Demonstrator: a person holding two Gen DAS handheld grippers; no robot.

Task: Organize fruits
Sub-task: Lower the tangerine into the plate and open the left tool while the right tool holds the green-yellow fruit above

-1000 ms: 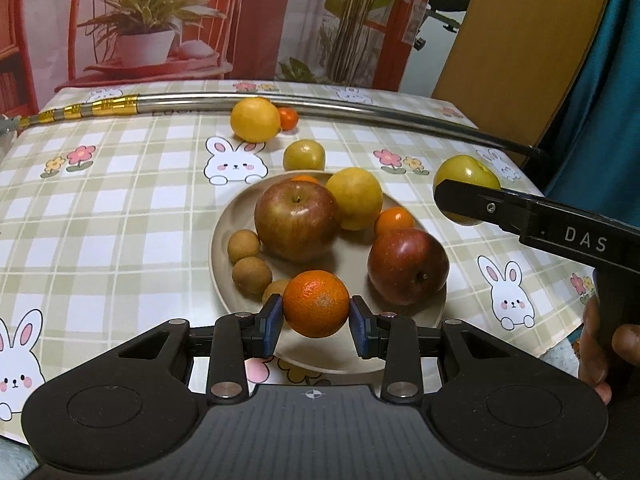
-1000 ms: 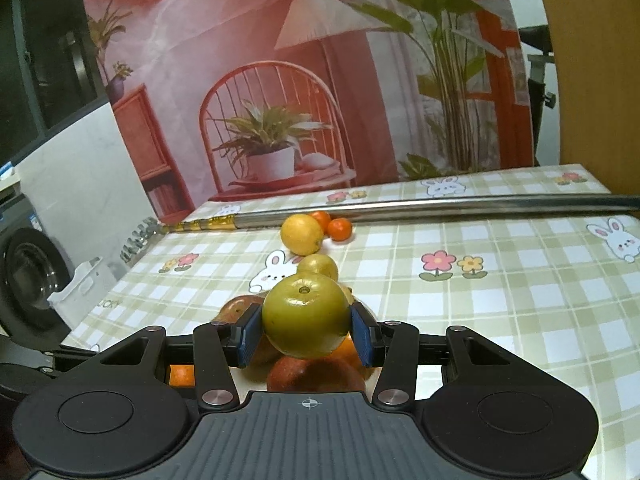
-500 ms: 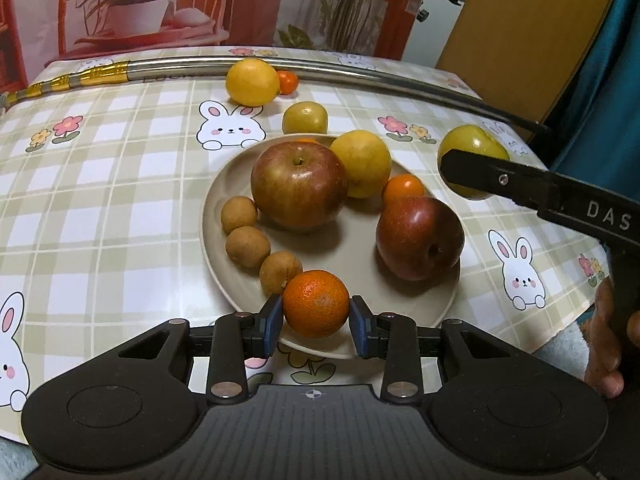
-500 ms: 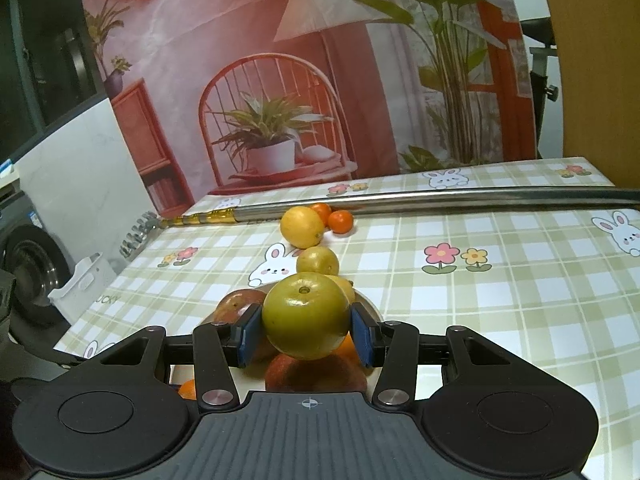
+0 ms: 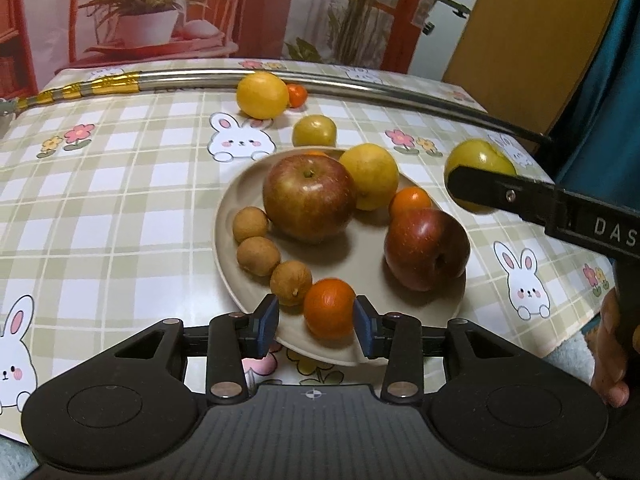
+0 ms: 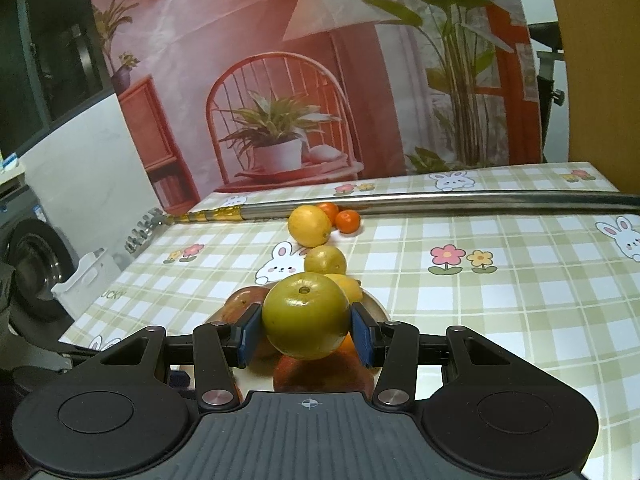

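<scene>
The left gripper (image 5: pixel 314 320) has its pads spread, a gap showing on the left side of the mandarin (image 5: pixel 329 307) that sits between them on the near rim of the beige plate (image 5: pixel 240 276). The right gripper (image 6: pixel 306 334) is clamped on a green-yellow round fruit (image 6: pixel 306 316), held above the plate's fruit; ahead of it a lemon (image 6: pixel 309 225) lies by a metal pole (image 6: pixel 480 200).

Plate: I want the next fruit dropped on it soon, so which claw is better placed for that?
Right. The right claw is shut on the green fruit, held close to the plate. The left claw stands open around a mandarin that already rests on the plate.
</scene>
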